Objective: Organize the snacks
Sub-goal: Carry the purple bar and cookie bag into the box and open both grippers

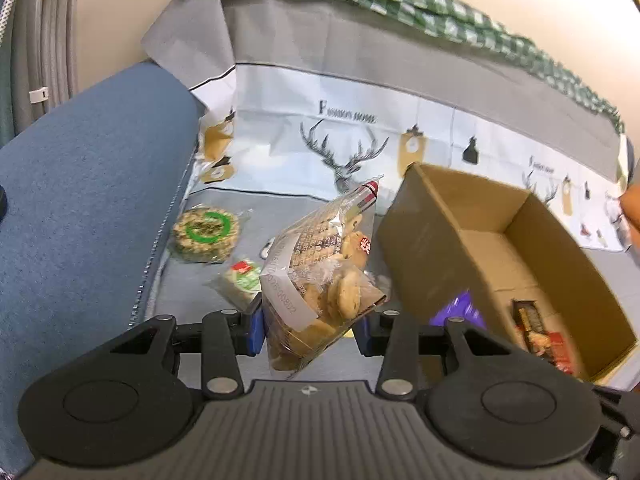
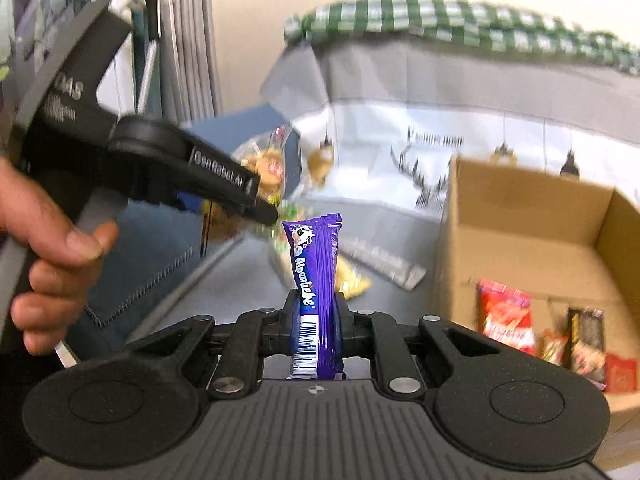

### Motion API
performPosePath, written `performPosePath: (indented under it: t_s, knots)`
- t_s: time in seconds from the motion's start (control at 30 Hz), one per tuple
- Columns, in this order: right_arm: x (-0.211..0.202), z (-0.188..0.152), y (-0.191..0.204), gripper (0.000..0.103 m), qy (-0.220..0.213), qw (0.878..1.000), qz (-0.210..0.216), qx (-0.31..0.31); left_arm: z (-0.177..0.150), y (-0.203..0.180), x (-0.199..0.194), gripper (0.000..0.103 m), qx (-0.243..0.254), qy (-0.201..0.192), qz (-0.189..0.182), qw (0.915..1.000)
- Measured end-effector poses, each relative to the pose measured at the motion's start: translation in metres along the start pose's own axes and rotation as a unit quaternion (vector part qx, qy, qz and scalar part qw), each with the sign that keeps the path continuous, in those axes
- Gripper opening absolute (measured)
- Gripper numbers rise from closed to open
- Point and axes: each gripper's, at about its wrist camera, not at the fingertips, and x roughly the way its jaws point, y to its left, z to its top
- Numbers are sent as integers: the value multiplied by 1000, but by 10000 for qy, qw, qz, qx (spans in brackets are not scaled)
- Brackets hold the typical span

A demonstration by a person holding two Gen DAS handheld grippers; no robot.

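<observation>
Grey printed cloth (image 1: 280,128) with a stag motif covers the worktop. On it stands an open brown cardboard box (image 1: 436,240), holding several red and dark snack packets (image 2: 506,318). Left gripper (image 1: 310,326): closed on a clear plastic bag of biscuits (image 1: 324,280), held above the cloth just left of the box. Right gripper (image 2: 316,326): closed on an upright purple Alpenliebe candy stick (image 2: 314,276). A round green-labelled wrapped cake (image 1: 206,234) lies on the cloth.
</observation>
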Motion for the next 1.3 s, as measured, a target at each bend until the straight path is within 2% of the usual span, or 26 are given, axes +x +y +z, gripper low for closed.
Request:
performPosePath:
  t_s: [0.13,0.3,0.5,0.63,0.73,0.83,1.03,1.3]
  knots:
    - [-20,12,-12,16,-358,9994,-27,-9,1,-15,-4,47,206,-131,-30,9997]
    - [-30,32,-38,16,-689,9972,-213,193,2,-20,-5,47,176,-324,-80,9993]
    - [-34,67,-96,16,-1111,9915,-633,246,8,-24,-10,47,32,-560,-95,9984]
    - [-42,75,-141,16,-1259,9857,-1095,228,11,-31,-9,47,-39,-673,-157,9976]
    - [-41,64,-166,16,-1211,9822,-1355,483,14,-41,-7,47,-46,-775,-289,9966]
    - [-36,52,-182,16,-907,9823,-1422,817,17,-55,-4,47,-30,-921,-495,9945]
    - [-33,49,-183,16,-840,9834,-1494,600,20,-90,4,47,11,-1154,-1002,9882]
    - [-38,47,-193,16,-712,9827,-1570,671,17,-134,18,47,360,-1250,-1384,9818]
